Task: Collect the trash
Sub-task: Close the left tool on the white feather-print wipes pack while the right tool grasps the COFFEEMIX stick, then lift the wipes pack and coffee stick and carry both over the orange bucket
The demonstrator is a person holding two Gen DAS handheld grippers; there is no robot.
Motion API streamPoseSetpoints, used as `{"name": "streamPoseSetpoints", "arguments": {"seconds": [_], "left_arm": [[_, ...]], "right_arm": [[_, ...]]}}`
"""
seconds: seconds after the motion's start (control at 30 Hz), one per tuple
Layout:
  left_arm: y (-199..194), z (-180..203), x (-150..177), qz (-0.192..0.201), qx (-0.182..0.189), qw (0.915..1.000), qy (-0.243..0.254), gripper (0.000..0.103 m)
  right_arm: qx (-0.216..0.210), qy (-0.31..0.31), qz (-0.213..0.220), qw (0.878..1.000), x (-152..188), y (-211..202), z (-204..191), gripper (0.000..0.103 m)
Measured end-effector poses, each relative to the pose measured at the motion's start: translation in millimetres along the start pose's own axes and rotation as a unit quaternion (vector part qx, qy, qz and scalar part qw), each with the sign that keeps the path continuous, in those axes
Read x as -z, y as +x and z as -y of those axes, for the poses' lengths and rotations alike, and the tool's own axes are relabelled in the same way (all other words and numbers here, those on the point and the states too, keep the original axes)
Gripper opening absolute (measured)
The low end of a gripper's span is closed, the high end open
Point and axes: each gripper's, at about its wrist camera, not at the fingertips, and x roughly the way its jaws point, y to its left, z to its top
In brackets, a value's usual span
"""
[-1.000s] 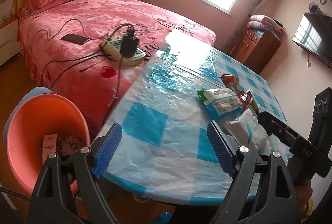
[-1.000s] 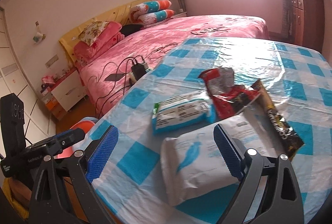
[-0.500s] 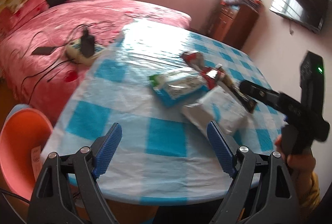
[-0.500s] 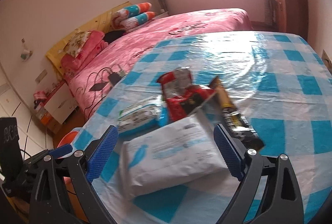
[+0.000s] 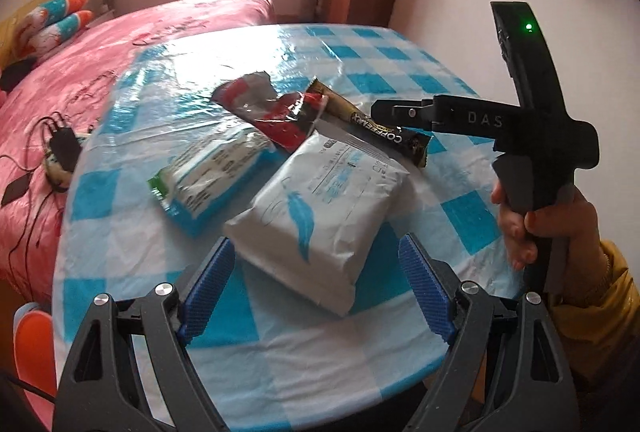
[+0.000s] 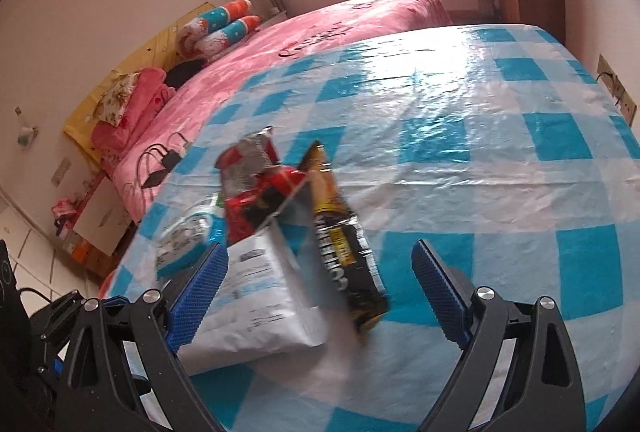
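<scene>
White mailer pouch (image 5: 320, 208) is framed lengthwise between wide-open, empty left gripper (image 5: 312, 288) pads; right gripper (image 6: 320, 296), also open and empty, is aimed at coffee wrapper (image 6: 344, 252).

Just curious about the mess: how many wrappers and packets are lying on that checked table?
4: white packet nearest; blue-green pack left; red wrapper behind; black-gold coffee sachet right.
</scene>
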Motion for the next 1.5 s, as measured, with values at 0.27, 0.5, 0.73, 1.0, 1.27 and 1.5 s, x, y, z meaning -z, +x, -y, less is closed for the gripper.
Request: {"name": "streamPoseSetpoints", "arguments": {"seconds": [0.27, 0.5, 0.73, 1.0, 1.27, 1.5], "left_arm": [[32, -1, -19, -0.033, -0.005, 0.9992, 0.023, 0.085], [47, 2, -30, -0.047, 0.001, 0.9975, 0.054, 0.088], [57, 8, -30, -0.051, 0.003, 0.9958, 0.076, 0.095], [68, 10, -31, -0.054, 0.004, 0.9954, 0.078, 0.097], [77, 14, -31, -0.041, -0.006, 0.9965, 0.072, 0.098], [72, 16, -26, -0.020, -0.015, 0.9978, 0.061, 0.093]], "right_arm": [[0.002, -0.010, -0.017, 1.000, -6, 14, 6, 0.070], [0.011, -0.028, -0.027, 0.999, -9, 25, 0, 0.057], [0.019, -0.042, -0.028, 0.999, -11, 30, -4, 0.055], [0.035, -0.060, -0.029, 0.997, -13, 37, -11, 0.041], [0.047, -0.074, -0.033, 0.996, -12, 40, -17, 0.031], [0.052, -0.081, -0.034, 0.995, -11, 40, -18, 0.030]]}}
